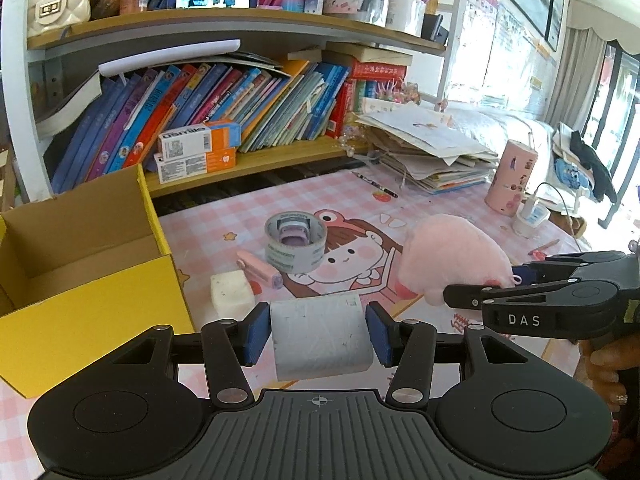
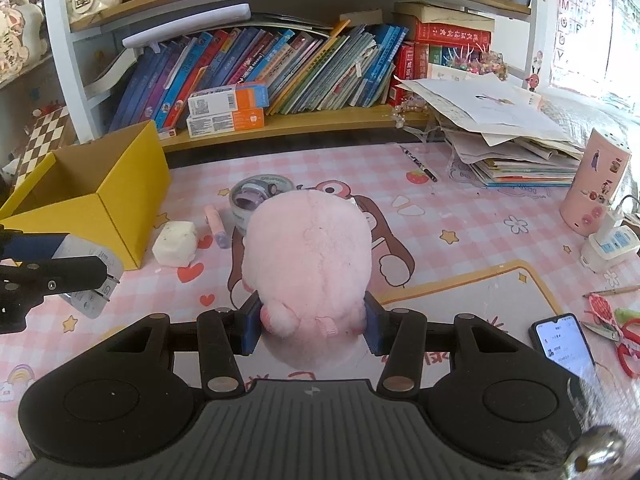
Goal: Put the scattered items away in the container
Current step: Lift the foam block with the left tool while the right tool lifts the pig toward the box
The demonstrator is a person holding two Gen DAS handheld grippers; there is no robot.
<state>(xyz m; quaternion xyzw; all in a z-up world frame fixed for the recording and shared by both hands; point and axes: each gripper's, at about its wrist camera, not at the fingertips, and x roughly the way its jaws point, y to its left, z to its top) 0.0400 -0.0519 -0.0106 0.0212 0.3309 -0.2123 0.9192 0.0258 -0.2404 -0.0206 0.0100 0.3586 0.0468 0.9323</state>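
Above pink checked mat [image 2: 460, 216]: left gripper [image 1: 318, 334] clamps flat silver-grey packet [image 1: 320, 338] by its side edges, lifted clear for carrying. Right gripper [image 2: 312, 326] pinches pink plush toy [image 2: 306, 256] at its base, bulk hanging forward of pads. Yellow box [image 1: 92, 292], open-topped, stands at left, apparently the destination. Tape roll [image 1: 295, 242], white block [image 1: 232, 294], pink tube [image 1: 260, 270] lie on mat near box, not yet tidied.

Yellow box [image 1: 92, 300], pink plush [image 2: 308, 256], silver-grey packet [image 1: 320, 336], grey tape roll [image 1: 296, 246], white block [image 2: 176, 242], pink-white checked tabletop [image 2: 460, 216], blue-padded black fingers [image 1: 256, 332].
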